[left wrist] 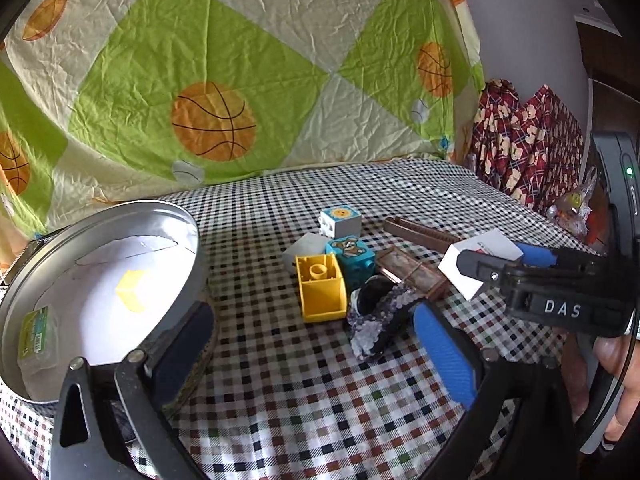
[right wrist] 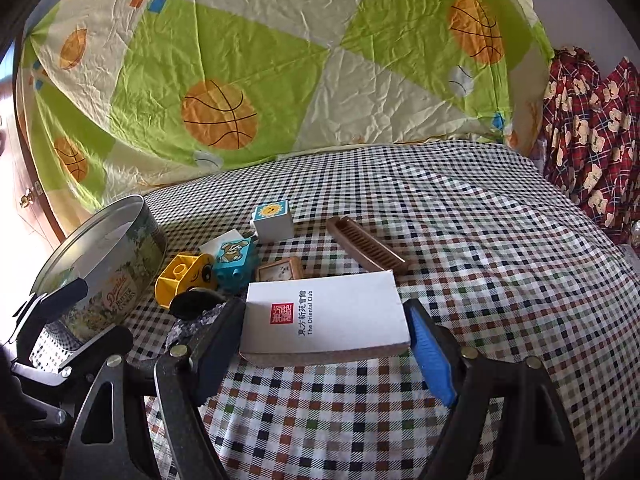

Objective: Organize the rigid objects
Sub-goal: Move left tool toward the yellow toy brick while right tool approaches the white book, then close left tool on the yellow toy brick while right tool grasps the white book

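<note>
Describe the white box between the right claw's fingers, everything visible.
The white box is flat, rectangular and cardboard-looking, with a red seal, Chinese characters and "The Oriental Club" printed on its lid and a greyish-brown side edge. It lies on the checked cloth between the right claw's fingers; contact with either finger cannot be confirmed.

Pretty bright daylight overall, pouring in from the left and blowing out that edge in the right wrist view. The cookie tin (left wrist: 100, 216) interior glares white. Heavy fisheye bending, dark vignetted corners, soft shadows.
</note>
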Tool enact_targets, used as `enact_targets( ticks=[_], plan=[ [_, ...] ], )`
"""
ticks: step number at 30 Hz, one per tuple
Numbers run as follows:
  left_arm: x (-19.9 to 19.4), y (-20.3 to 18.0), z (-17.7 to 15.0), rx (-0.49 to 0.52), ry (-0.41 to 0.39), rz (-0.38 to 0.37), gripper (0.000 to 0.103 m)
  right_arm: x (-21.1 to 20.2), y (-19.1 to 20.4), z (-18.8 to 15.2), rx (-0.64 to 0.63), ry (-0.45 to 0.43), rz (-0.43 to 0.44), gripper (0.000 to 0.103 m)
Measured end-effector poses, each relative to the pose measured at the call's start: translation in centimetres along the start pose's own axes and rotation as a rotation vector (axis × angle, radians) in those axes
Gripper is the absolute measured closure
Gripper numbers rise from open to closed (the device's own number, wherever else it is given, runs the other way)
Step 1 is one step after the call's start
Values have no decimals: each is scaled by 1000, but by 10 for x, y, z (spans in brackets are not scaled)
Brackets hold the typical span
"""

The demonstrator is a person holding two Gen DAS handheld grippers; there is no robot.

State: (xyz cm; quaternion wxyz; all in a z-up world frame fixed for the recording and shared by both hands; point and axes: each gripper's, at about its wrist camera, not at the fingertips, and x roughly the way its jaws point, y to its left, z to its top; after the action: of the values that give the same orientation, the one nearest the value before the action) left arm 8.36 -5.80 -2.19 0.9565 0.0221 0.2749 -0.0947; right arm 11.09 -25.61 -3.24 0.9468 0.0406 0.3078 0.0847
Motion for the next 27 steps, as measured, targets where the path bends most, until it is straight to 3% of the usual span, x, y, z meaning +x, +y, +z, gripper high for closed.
enact_targets(
  ticks=[3,15,24,26,27],
  plan=[
    [10,-1,7,-21,43,-29,14,5,-3,8,17,-3,-1,22],
    [51,-3,25,-23,132,-5,46,15,1,12,45,-10,18,22],
    [61,7,24,-67,150,-11,48,15,0,12,50,-12,1,22],
    [65,9,23,-76,175,-29,55,15,0,12,52,-17,3,22],
    [68,10,23,-81,190,-43,68,14,1,13,54,-21,4,22]
  ],
)
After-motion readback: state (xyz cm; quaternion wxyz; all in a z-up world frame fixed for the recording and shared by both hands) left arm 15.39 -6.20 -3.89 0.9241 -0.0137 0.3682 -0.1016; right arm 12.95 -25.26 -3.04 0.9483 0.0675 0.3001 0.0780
